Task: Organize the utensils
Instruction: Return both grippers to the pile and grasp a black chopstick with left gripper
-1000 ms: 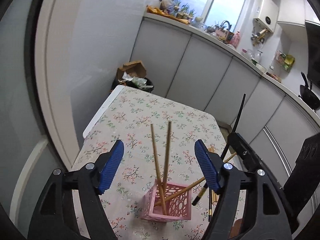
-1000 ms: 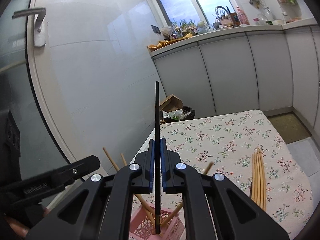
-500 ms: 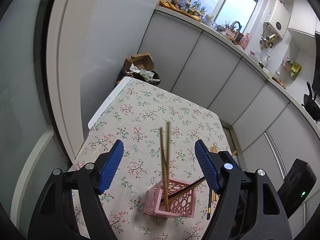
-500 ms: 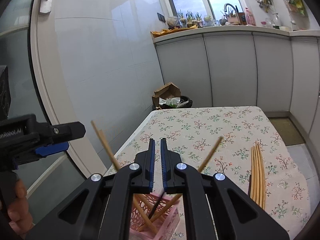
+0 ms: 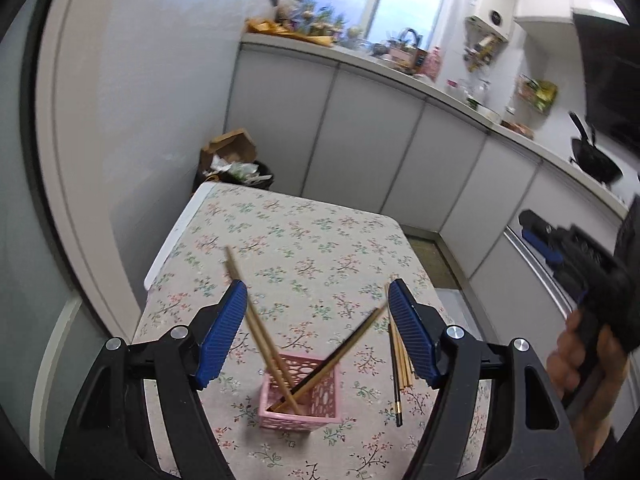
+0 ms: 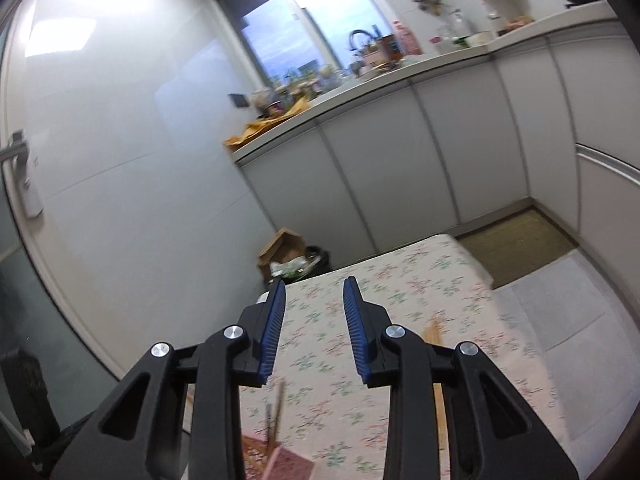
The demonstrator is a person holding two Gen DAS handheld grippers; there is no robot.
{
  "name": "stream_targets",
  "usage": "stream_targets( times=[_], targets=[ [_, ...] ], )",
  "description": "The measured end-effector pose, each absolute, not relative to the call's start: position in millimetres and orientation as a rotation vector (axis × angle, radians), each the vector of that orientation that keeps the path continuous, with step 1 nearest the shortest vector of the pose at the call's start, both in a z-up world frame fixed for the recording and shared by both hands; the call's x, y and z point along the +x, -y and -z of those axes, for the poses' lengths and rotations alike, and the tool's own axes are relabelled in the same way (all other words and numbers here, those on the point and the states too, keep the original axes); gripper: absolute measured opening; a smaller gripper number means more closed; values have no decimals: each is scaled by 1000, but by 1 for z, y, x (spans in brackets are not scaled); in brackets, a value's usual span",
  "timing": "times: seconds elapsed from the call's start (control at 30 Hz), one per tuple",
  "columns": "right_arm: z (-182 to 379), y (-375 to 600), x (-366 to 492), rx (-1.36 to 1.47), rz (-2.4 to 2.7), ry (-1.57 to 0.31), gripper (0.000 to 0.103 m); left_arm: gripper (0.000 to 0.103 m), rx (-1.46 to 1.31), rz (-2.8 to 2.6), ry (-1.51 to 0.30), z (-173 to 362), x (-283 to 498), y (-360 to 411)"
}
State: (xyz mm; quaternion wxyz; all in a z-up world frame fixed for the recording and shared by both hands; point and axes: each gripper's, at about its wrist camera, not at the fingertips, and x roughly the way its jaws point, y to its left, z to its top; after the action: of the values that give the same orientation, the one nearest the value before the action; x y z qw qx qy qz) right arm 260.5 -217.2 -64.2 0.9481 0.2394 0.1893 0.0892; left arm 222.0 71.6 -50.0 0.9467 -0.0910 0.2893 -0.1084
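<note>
With both claws empty, the left claw (image 5: 314, 334) spread wide and the right claw (image 6: 314, 330) opening, the pink basket (image 5: 300, 394) near the table's (image 5: 320, 240) near edge could tip, since its chopsticks (image 5: 260, 328) lean steeply outward.

Dim bluish indoor light from the dusk-lit window (image 5: 376, 4) plus ceiling-lamp glare on the glossy white wall (image 6: 60, 36), heavy fisheye bending and dark corners, right wrist view motion-blurred, floral-cloth table (image 6: 400, 320) smeared.
</note>
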Motion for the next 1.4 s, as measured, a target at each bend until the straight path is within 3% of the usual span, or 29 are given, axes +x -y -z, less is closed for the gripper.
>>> stream_targets(
  times=[0.3, 0.6, 0.87, 1.4],
  targets=[
    [95, 285, 284, 485, -39, -596, 33, 68, 4, 336, -671, 63, 211, 19],
    [150, 307, 305, 452, 8, -861, 33, 57, 89, 412, -899, 131, 220, 92],
    [186, 316, 313, 446, 21, -1003, 33, 37, 117, 359, -1113, 209, 254, 116],
    [228, 305, 349, 421, -14, -1115, 33, 28, 20, 293, -1219, 256, 346, 121]
  ],
)
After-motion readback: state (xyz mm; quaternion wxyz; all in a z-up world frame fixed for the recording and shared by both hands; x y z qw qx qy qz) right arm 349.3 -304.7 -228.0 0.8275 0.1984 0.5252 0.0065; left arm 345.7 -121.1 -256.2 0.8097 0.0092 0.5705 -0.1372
